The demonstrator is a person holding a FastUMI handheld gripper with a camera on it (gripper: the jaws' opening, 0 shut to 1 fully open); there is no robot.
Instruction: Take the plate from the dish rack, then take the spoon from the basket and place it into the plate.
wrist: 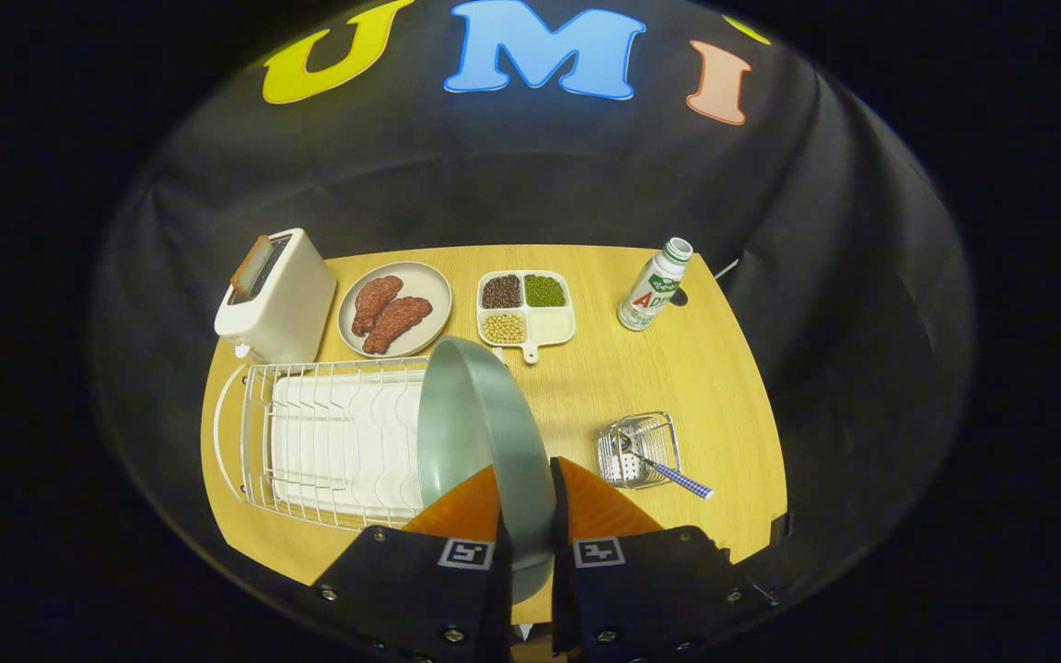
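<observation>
A pale green plate (466, 424) stands on edge between my fingers, lifted above the right end of the white wire dish rack (328, 442). My gripper (527, 502) is shut on the plate's rim, one finger on each face. To the right of the fingers sits a small wire basket (638, 448) on the wooden table, with a spoon (669, 471) lying in it, its blue checked handle sticking out toward the right.
Beyond the rack stand a white toaster (277, 296), a plate with meat pieces (394, 308), and a divided tray of beans (525, 307). A small bottle (655, 284) stands at the far right corner. Bare wooden table (604, 378) lies between the tray and the basket.
</observation>
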